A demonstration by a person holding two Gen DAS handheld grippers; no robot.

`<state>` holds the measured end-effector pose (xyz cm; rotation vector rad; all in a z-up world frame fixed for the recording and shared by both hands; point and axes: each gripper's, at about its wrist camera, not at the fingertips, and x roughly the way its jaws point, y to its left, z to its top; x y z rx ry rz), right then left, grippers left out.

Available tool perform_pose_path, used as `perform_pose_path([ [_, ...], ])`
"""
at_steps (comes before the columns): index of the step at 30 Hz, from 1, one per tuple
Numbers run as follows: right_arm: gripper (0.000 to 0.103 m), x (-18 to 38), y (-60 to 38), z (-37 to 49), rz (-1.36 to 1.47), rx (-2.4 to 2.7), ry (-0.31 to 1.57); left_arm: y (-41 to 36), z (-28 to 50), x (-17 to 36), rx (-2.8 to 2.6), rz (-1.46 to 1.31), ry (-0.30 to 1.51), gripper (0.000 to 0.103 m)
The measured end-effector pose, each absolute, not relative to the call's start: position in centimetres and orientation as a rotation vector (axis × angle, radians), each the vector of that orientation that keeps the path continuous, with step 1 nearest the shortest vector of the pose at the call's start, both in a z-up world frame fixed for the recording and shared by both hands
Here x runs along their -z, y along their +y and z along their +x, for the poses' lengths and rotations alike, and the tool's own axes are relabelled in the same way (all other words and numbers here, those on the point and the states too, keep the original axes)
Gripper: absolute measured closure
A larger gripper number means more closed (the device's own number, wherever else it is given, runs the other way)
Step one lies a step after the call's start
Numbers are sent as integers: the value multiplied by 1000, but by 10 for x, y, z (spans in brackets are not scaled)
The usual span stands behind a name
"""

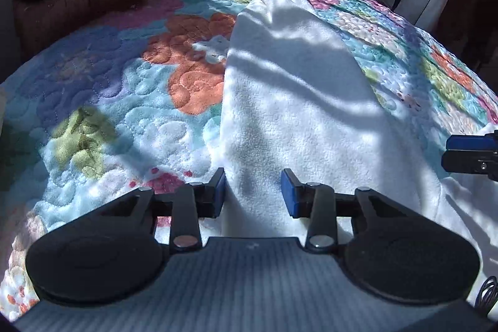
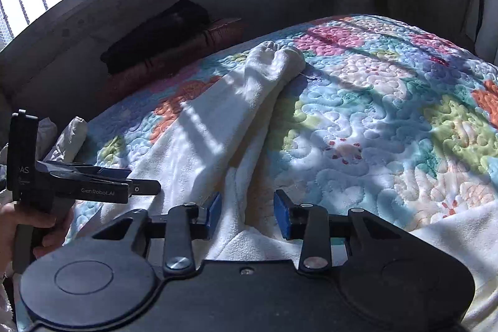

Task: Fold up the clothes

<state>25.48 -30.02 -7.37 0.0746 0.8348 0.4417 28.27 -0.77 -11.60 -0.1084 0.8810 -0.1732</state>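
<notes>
The white fleece garment (image 1: pixel 298 101) is laid on the quilted bed (image 1: pixel 124 101) with its long part running far from both wide-open tools, the left tool (image 1: pixel 252 192) probably nearer to it than the right tool (image 2: pixel 247 215).

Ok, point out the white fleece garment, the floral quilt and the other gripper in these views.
white fleece garment (image 1: pixel 295 101): left wrist view, middle of the sunlit fleece.
floral quilt (image 2: pixel 373 126): right wrist view, bare stitched patch right of the garment.
left gripper (image 2: pixel 137 181): right wrist view, fingertips at the left edge, seen side-on.
</notes>
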Motion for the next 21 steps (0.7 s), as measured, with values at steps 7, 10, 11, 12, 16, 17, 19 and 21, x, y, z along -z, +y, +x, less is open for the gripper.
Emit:
perform_pose_path([
  [7,97,106,-287,263,64,-396,860,0,276,116,121,-132,851,98],
  [10,97,112,-295,255,99,-340,832,1,277,119,113,-146,861,98],
  [11,97,114,-298,253,111,-321,822,-1,277,119,107,-139,862,98],
  [12,96,116,-301,250,123,-303,812,-2,277,120,102,-131,862,98],
  [16,79,116,-315,240,166,-246,775,-8,273,113,78,-94,852,93],
  [17,70,110,-321,236,183,-235,760,-10,271,103,86,-88,833,93],
  [19,65,92,-343,226,194,-154,720,-14,265,84,104,-76,791,92],
  [21,55,77,-372,215,215,-80,684,-24,256,63,146,-65,722,82],
])
